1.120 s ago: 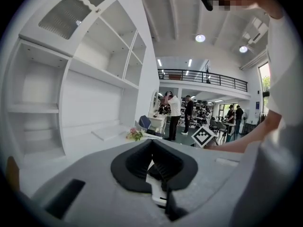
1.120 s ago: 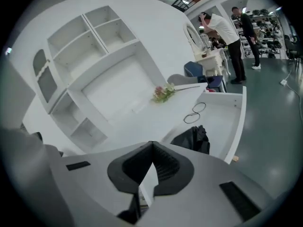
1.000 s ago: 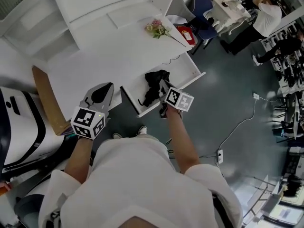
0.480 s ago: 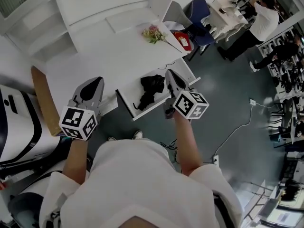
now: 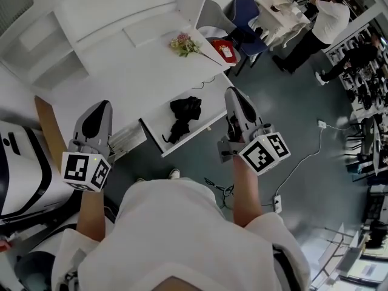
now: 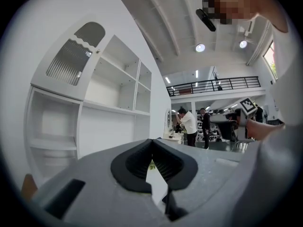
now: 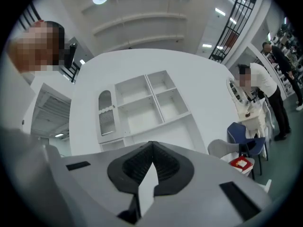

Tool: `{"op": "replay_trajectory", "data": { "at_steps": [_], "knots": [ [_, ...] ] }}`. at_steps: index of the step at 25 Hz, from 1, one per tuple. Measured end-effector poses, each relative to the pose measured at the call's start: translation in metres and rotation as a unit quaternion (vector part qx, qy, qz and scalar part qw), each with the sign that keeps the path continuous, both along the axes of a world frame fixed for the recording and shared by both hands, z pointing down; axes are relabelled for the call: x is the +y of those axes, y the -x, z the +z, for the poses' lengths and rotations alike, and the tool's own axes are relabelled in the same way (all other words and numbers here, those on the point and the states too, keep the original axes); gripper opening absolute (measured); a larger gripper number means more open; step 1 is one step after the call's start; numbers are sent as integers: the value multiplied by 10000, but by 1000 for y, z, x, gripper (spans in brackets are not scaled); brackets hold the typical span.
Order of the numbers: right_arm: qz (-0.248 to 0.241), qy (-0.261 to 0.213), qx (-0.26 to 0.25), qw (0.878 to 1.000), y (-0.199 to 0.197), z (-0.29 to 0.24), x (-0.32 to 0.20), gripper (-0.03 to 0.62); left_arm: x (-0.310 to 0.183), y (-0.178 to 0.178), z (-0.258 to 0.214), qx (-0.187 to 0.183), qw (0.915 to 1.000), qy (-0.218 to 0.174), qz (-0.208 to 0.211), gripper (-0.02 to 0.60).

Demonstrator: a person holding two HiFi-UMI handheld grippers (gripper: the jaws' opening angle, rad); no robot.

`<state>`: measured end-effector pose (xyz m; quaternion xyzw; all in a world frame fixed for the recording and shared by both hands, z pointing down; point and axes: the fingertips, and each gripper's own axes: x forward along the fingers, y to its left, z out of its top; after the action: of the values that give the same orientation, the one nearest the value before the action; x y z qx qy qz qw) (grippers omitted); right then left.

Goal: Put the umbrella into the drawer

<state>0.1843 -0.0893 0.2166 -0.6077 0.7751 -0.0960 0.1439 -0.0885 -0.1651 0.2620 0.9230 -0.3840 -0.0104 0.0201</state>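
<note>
The black folded umbrella (image 5: pixel 182 117) lies in the pulled-out white drawer (image 5: pixel 203 129) below the desk edge. My right gripper (image 5: pixel 233 96) is raised to the right of the drawer, apart from the umbrella, its jaws shut with nothing between them (image 7: pixel 152 143). Over the desk's left part my left gripper (image 5: pixel 100 107) is also shut and empty (image 6: pixel 152 141). Both gripper views look level at the white shelf unit (image 7: pixel 142 103); neither one shows the umbrella.
On the white desk (image 5: pixel 121 83) lie a flower bunch (image 5: pixel 183 43) and a red item (image 5: pixel 222 49). A blue chair (image 5: pixel 245 11) stands behind it. A cardboard piece (image 5: pixel 43 126) leans at the left. A cable (image 5: pixel 303 162) crosses the floor. People (image 5: pixel 321 23) stand at far right.
Both grippers have risen; the right one lifted up and rightward away from the drawer. The umbrella stays lying in the open drawer.
</note>
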Motion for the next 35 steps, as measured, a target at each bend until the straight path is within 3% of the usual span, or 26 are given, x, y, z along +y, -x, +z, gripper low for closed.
{"op": "replay_trajectory", "data": {
  "at_steps": [6, 11, 18, 25, 35],
  "knots": [
    [629, -120, 845, 9944, -23, -14, 35, 0, 12, 13, -6, 40, 9996, -79, -265, 12],
    [807, -58, 1141, 9902, -31, -15, 50, 0, 24, 33, 2, -105, 9988, 21, -469, 12],
    [946, -126, 1093, 9894, -31, -12, 54, 0, 35, 50, 4, -117, 9983, -51, -562, 12],
    [873, -81, 1143, 9896, -4, -11, 48, 0, 39, 75, 4, -81, 9979, -26, -640, 12],
    [891, -1, 1270, 9879, 29, -10, 52, 0, 41, 88, 14, 74, 9993, 64, -364, 12]
  ]
}}
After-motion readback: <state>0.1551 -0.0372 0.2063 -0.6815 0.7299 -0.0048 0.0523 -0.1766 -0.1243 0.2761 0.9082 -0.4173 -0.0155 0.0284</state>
